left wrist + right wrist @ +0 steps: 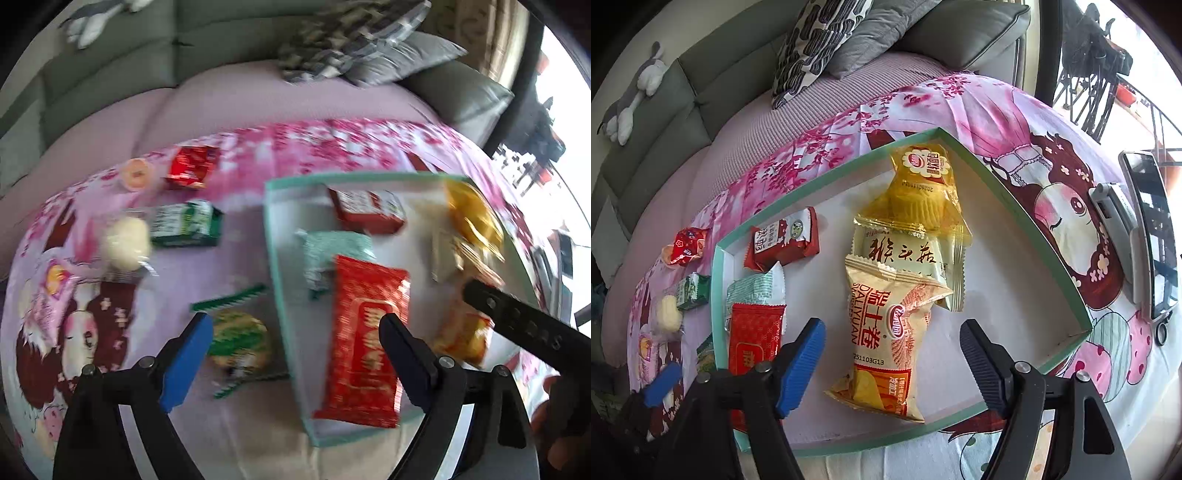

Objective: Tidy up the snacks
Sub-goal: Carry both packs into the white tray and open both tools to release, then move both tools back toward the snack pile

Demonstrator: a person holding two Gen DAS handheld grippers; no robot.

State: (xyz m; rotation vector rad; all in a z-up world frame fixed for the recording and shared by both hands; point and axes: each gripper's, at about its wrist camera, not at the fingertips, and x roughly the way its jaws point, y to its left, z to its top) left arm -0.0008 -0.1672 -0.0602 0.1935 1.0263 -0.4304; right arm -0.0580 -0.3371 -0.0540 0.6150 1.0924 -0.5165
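A shallow green-rimmed white tray (1034, 229) (273, 236) lies on a pink cartoon cloth. In it are a long red packet (365, 339) (753, 332), a pale green packet (332, 254), a red-white packet (785, 240), and a row of a yellow cake pack (923, 192), a cream packet (905, 254) and an orange Swiss-roll packet (886, 343). My right gripper (892, 365) is open over the Swiss-roll packet. My left gripper (295, 354) is open and empty over the tray's left rim, near a round green snack (240, 339).
Left of the tray on the cloth lie a green box (184, 225), a white round snack (125, 240), a red packet (192, 166) and an orange jelly cup (136, 173). A phone (1152, 236) lies at the right. A sofa with cushions (827, 40) stands behind.
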